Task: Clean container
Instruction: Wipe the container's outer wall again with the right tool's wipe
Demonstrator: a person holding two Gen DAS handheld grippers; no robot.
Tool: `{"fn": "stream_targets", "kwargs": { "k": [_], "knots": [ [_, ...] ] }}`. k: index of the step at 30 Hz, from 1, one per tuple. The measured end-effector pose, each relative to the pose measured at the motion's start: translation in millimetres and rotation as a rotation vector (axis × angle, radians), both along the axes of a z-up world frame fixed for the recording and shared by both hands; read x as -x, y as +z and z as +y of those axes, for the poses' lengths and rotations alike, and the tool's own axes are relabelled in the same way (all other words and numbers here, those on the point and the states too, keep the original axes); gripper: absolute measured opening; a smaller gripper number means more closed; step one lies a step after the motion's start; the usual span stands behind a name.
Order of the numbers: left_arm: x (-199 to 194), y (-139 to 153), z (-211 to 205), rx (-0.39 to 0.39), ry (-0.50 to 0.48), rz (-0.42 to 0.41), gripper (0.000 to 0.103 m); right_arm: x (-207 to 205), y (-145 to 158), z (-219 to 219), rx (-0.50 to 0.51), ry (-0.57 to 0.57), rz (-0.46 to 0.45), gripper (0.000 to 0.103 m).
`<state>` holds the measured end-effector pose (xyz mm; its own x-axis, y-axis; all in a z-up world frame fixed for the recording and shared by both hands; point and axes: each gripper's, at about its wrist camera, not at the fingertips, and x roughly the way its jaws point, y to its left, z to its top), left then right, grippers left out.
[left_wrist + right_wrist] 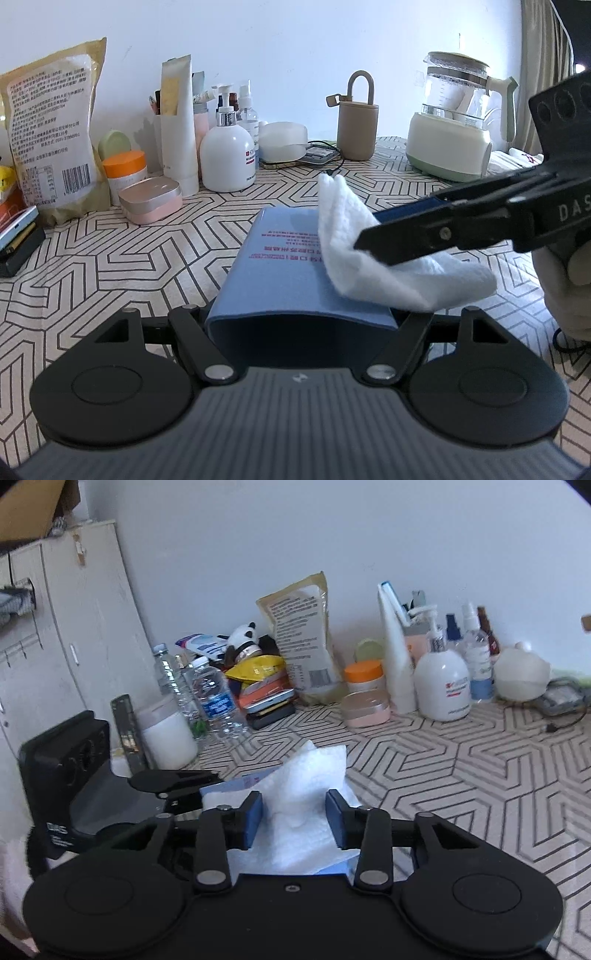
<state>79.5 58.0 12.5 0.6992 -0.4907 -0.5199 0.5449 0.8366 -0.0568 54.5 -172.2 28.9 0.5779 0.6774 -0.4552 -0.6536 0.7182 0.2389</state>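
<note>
A blue container (288, 273) lies on its side on the patterned tablecloth (129, 266), its open mouth toward the left wrist camera. My left gripper (301, 295) is shut on it, one finger along each side. A crumpled white tissue (351, 236) rests on the container's upper right side. My right gripper (360, 242) reaches in from the right with its tips at the tissue. In the right wrist view its blue pads (255, 819) stand well apart, and the tissue (303, 794) sits loosely between them on the blue container (236, 784). The right gripper (294, 818) is open. The left gripper (173, 779) shows at the left.
Along the wall stand a printed pouch (51, 140), an orange-lidded jar (123, 170), a pink case (151, 199), a white pump bottle (227, 155), a tan flask (356, 125) and a glass kettle (454, 122). Water bottles (214, 698) and a white jar (168, 734) stand left. A cabinet (74, 627) is further left.
</note>
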Motion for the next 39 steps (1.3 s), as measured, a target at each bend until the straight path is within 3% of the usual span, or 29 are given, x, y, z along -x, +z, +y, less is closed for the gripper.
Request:
{"fn": "stream_targets", "kwargs": {
  "k": [9, 16, 21, 26, 39],
  "knots": [
    [-1.5, -0.6, 1.9, 0.012, 0.011, 0.009, 0.074, -0.6, -5.1, -0.6, -0.053, 0.056, 0.080, 0.047],
    [-1.3, -1.0, 1.7, 0.006, 0.020, 0.004, 0.074, 4.6, -5.4, 6.5, -0.041, 0.091, 0.069, 0.051],
    [-2.4, -1.1, 3.2, 0.005, 0.017, 0.002, 0.074, 4.0, -5.5, 5.0, -0.039, 0.089, 0.061, 0.047],
    [-0.8, -0.5, 1.8, -0.008, 0.015, -0.009, 0.074, 0.9, -4.3, -0.7, -0.041, 0.060, 0.057, 0.041],
    [2.7, 1.4, -1.6, -0.026, 0.013, -0.028, 0.074, -11.2, -7.0, -16.0, -0.049, -0.074, 0.060, 0.041]
  ]
}}
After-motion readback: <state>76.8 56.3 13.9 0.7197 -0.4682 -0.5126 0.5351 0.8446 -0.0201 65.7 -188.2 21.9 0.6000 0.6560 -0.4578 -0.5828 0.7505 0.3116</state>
